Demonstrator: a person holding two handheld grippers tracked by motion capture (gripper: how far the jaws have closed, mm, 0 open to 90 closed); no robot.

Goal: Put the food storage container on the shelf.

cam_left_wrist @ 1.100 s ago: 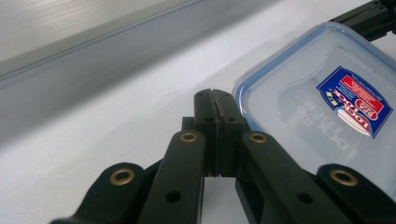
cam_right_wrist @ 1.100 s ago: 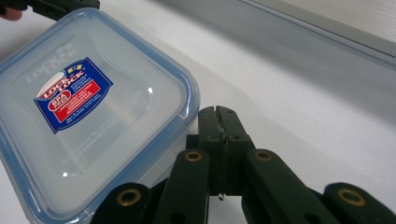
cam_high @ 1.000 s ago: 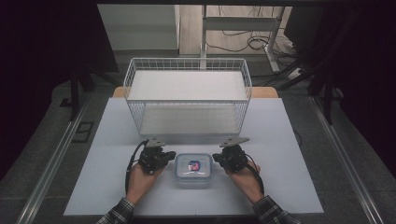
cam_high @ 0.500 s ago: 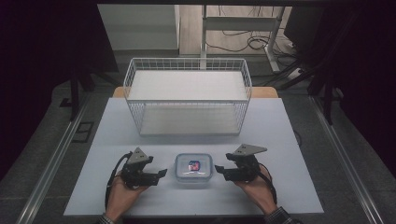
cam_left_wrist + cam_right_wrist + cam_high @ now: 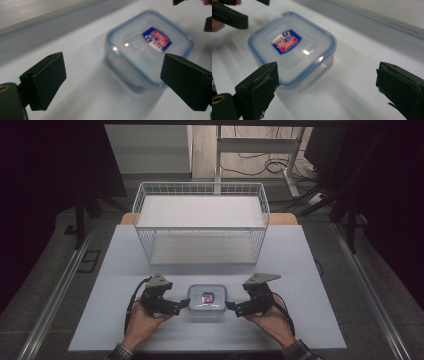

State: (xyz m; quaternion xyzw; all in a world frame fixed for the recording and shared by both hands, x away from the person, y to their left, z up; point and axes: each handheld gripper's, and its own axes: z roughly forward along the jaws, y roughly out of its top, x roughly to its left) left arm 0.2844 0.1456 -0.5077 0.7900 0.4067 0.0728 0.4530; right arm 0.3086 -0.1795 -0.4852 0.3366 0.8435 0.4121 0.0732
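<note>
**Both grippers open beside the box**

Now that both have just spread their jaws, the left gripper [image 5: 184, 305] and right gripper [image 5: 230, 306] flank the lidded container [image 5: 207, 301] on the counter [image 5: 320, 285] (untouched, nothing gripped); beyond stands the wire basket [image 5: 201, 190], likely its destination.

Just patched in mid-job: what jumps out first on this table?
A small clear food container with a blue-rimmed lid and a red and blue label sits near the front edge of the white table. The left gripper and the right gripper flank it; their jaws have just been opening and stand wide, gripping nothing. Behind it stands a big white wire basket.
</note>
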